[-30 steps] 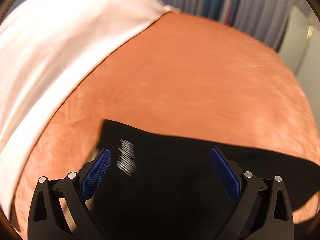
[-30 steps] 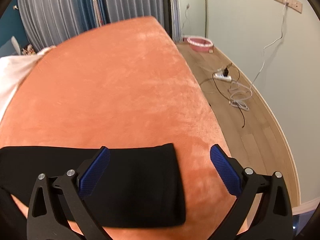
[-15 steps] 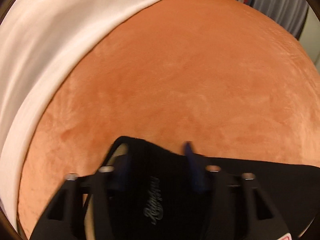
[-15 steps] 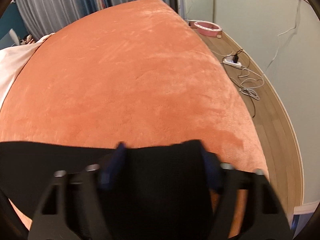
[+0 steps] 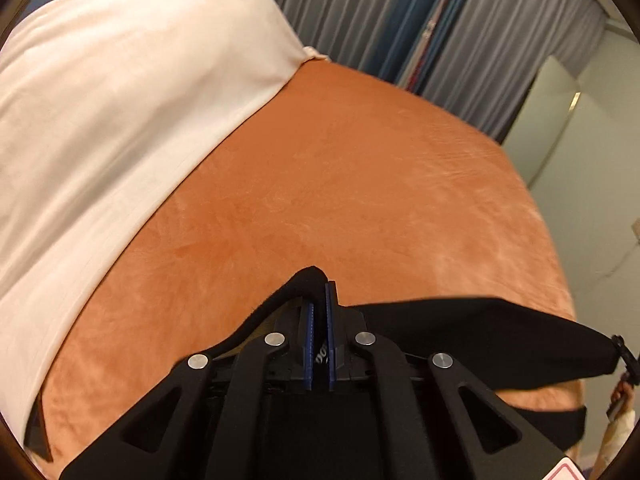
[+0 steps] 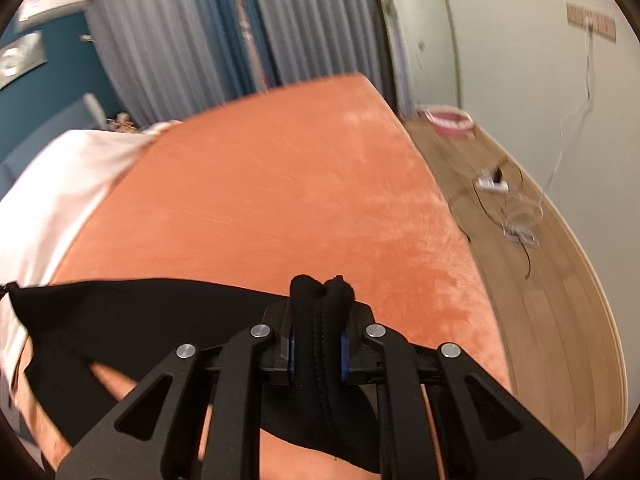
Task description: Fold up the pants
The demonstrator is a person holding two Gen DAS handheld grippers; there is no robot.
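Pinched black pants point(image 5: 480, 328) in both clamped claws, left gripper point(image 5: 319, 312) and closing right gripper point(image 6: 317, 320), raised above the orange bed's point(image 5: 360, 200) near edge, likely for folding.

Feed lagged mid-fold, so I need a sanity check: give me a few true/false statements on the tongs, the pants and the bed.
1. The left tongs pinch the black pants. True.
2. The right tongs are empty. False: a bunched black fold sits between them as they close.
3. The pants lie on a blue bedspread. False: the orange bedspread.
4. A white pillow lies on the bed. True.
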